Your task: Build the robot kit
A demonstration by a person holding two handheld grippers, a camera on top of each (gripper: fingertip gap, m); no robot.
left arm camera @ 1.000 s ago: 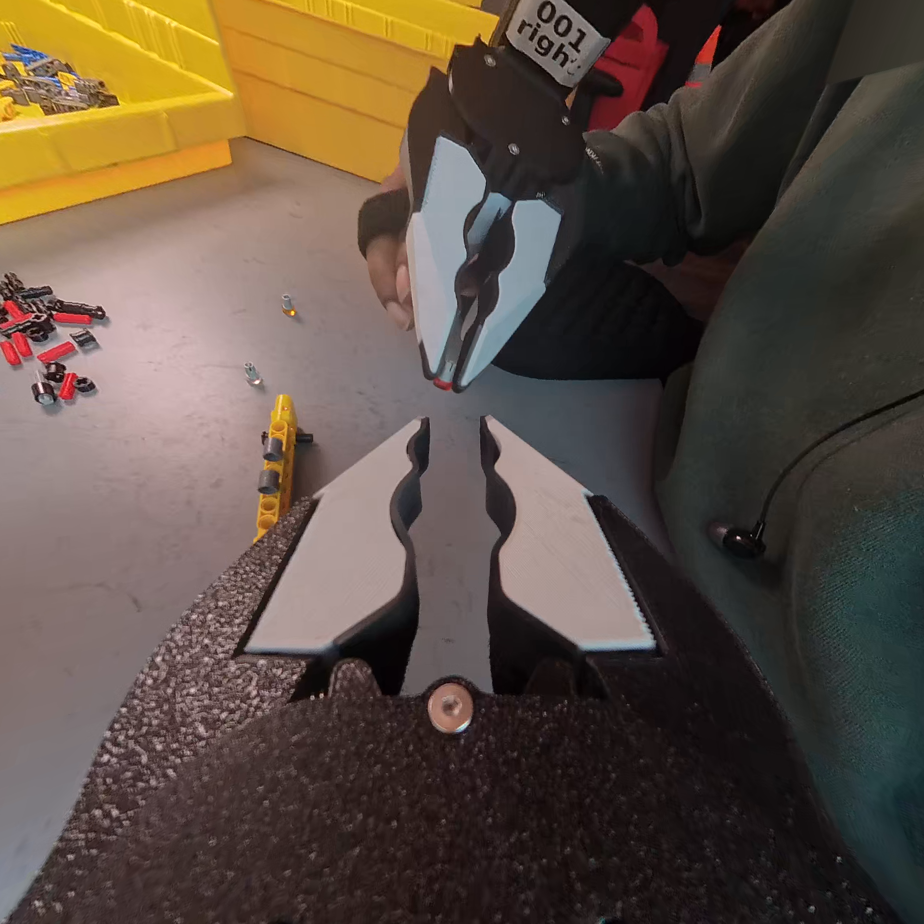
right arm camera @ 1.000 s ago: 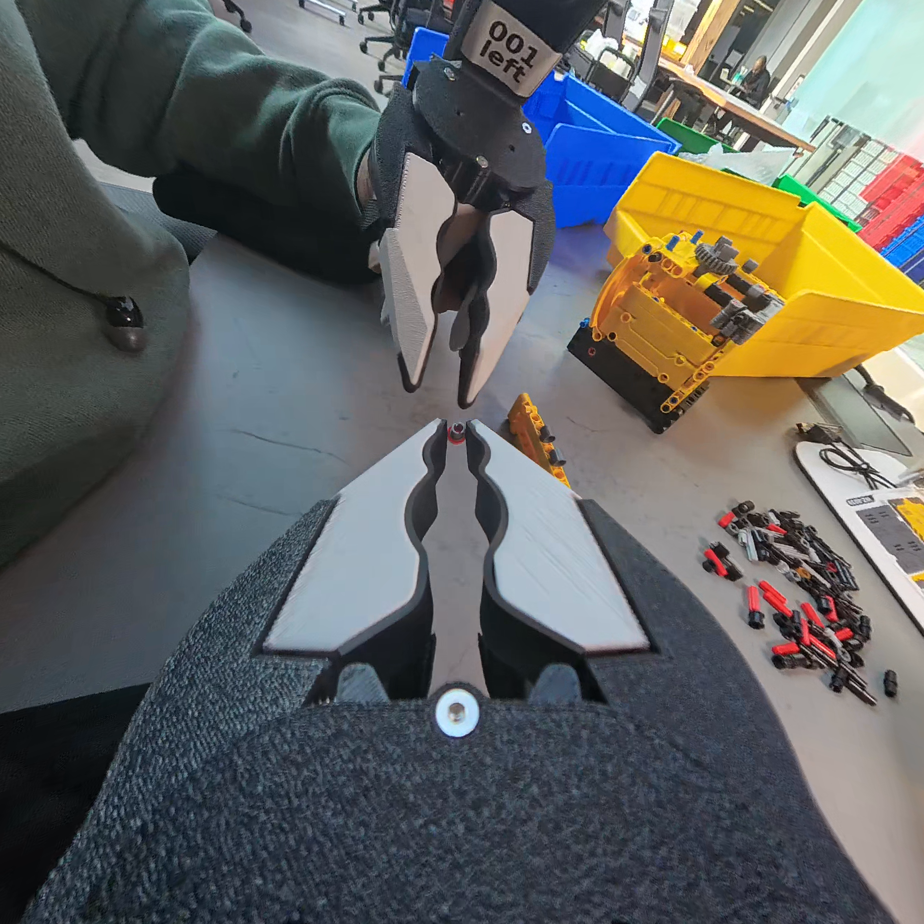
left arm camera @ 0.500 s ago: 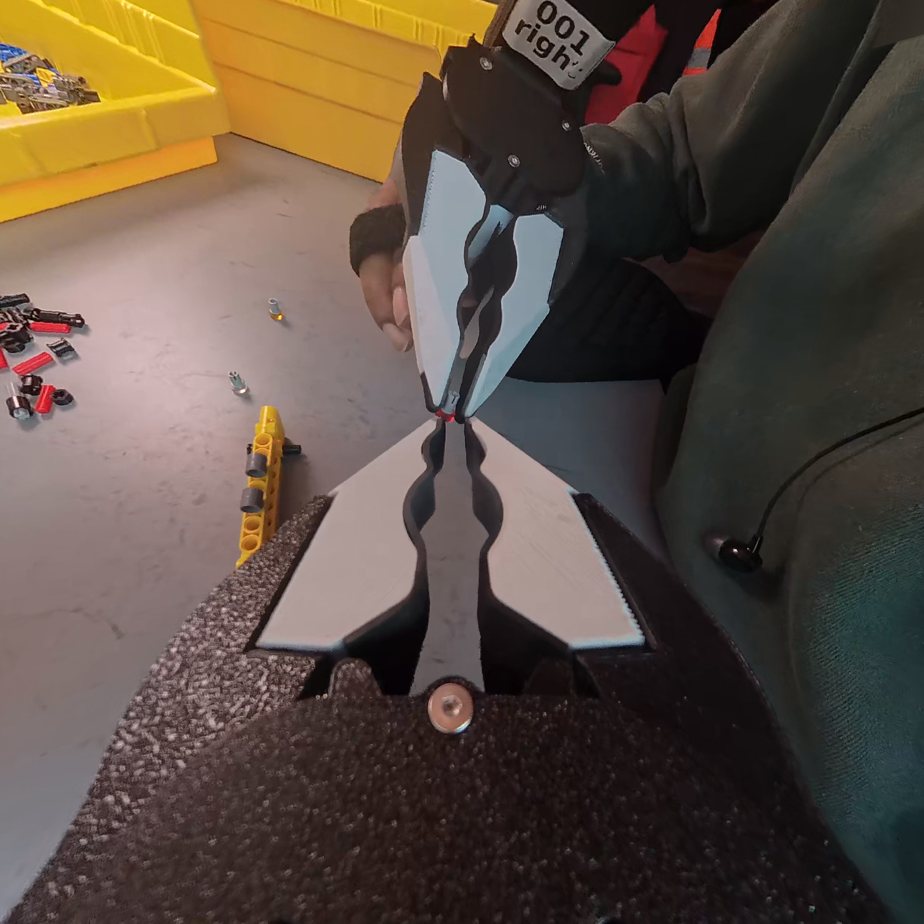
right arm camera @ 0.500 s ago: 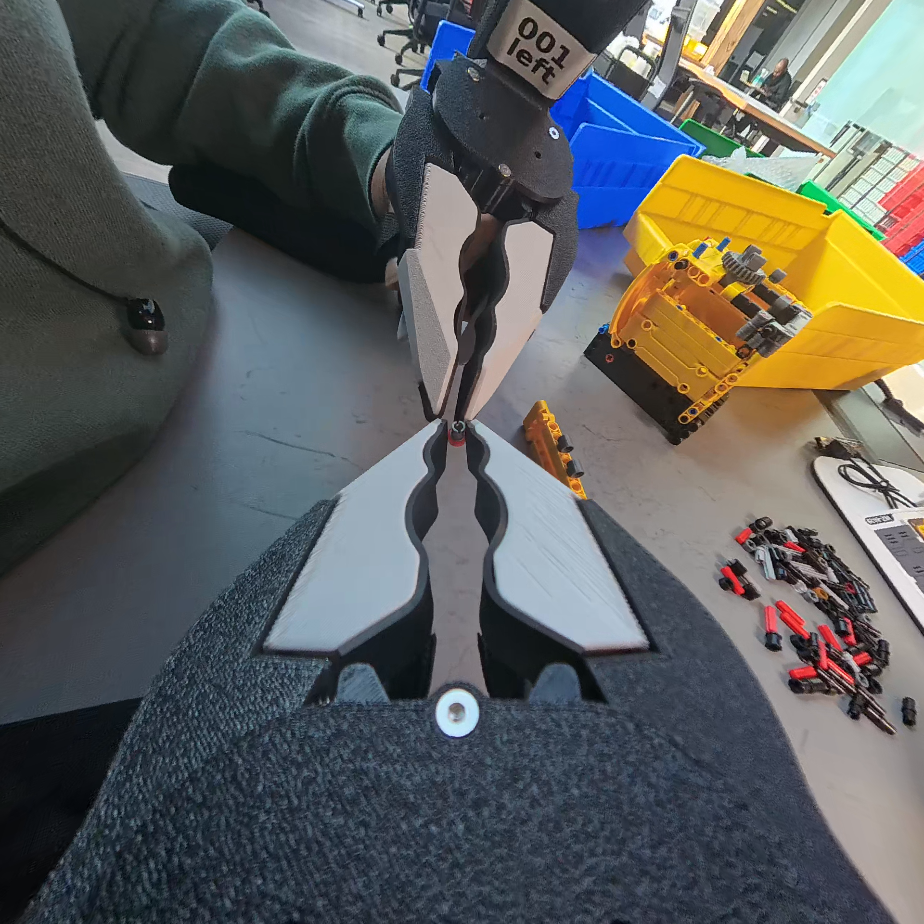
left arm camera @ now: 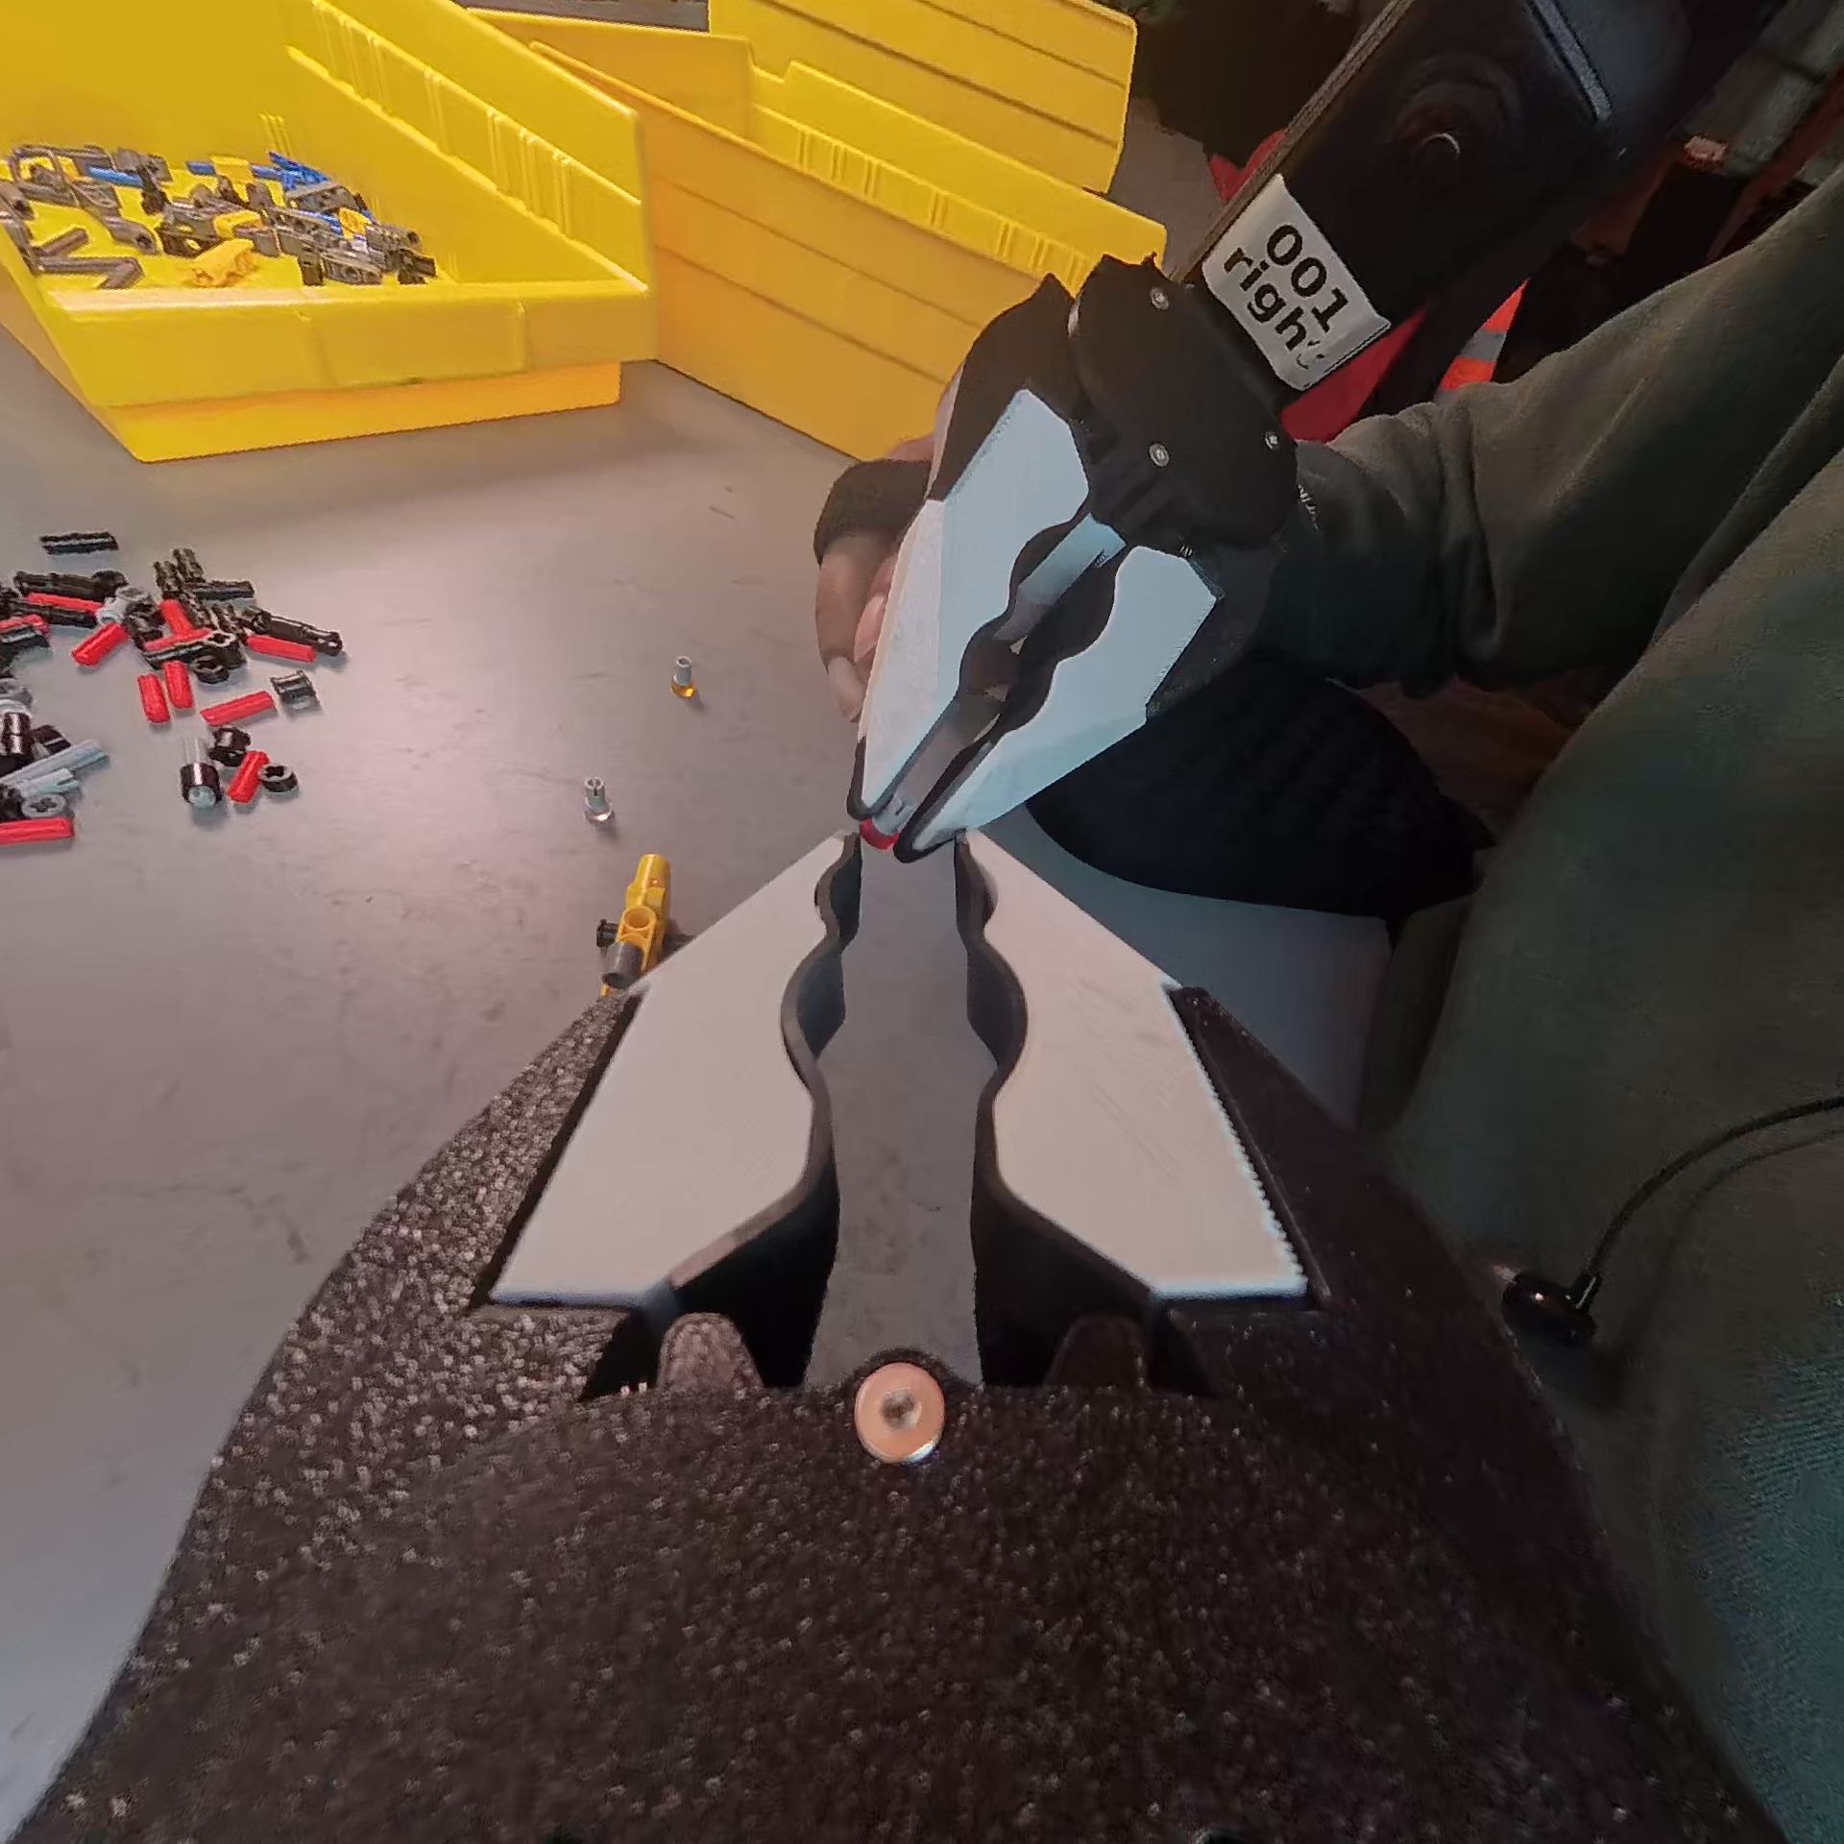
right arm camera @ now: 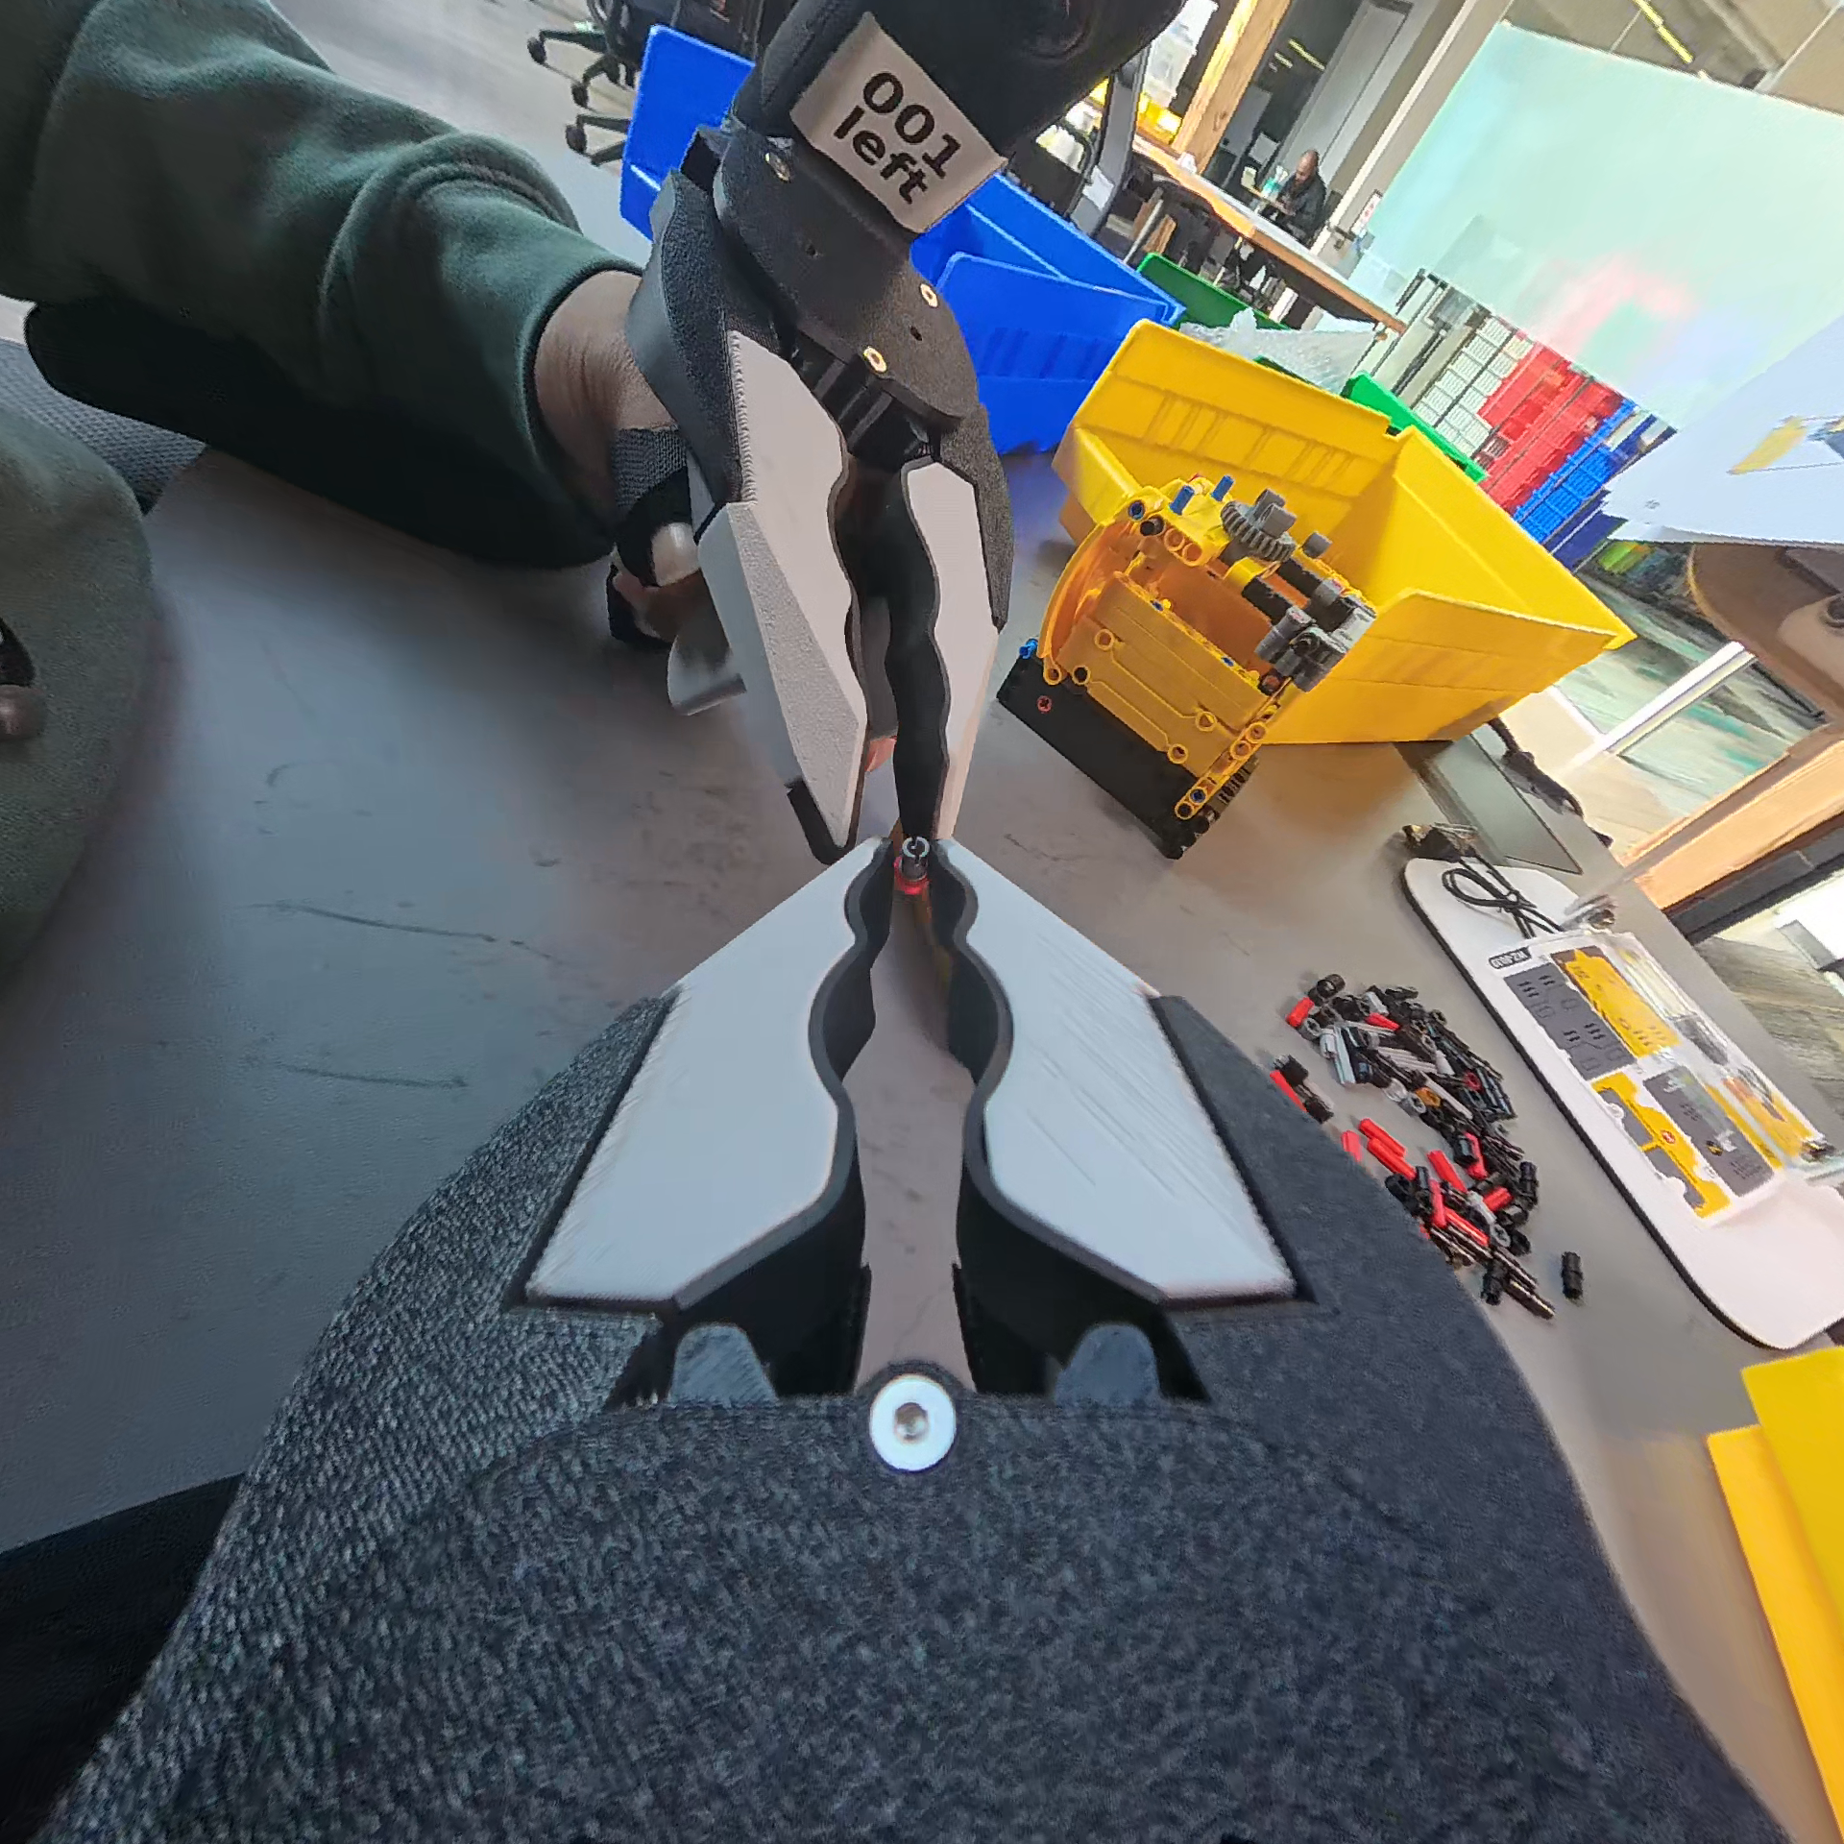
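My right gripper (right arm camera: 915, 856) is shut on a small red and grey pin (right arm camera: 911, 870), held above the grey table (right arm camera: 399, 898). In the left wrist view the right gripper (left arm camera: 883, 823) comes in slanted from the upper right, with the pin's red end (left arm camera: 878, 834) poking out of its tips. My left gripper (left arm camera: 906, 853) is open and empty. Its tips stand just below and either side of the pin. In the right wrist view the left gripper (right arm camera: 888, 833) hangs down from above, tip to tip with the right one.
A short yellow beam (left arm camera: 639, 923) lies on the table by the left gripper's fingers. Loose red and black pins (left arm camera: 150, 679) and two small stray pieces (left arm camera: 597, 798) lie to the left. Yellow bins (left arm camera: 329, 329), a yellow model (right arm camera: 1177, 639), blue bins (right arm camera: 1018, 299) and a booklet (right arm camera: 1646, 1088) stand around.
My left gripper's jaws, which had narrowed around the pin's tip half a second ago, stand wide again. My right gripper keeps the pin and now leans in at a slant.
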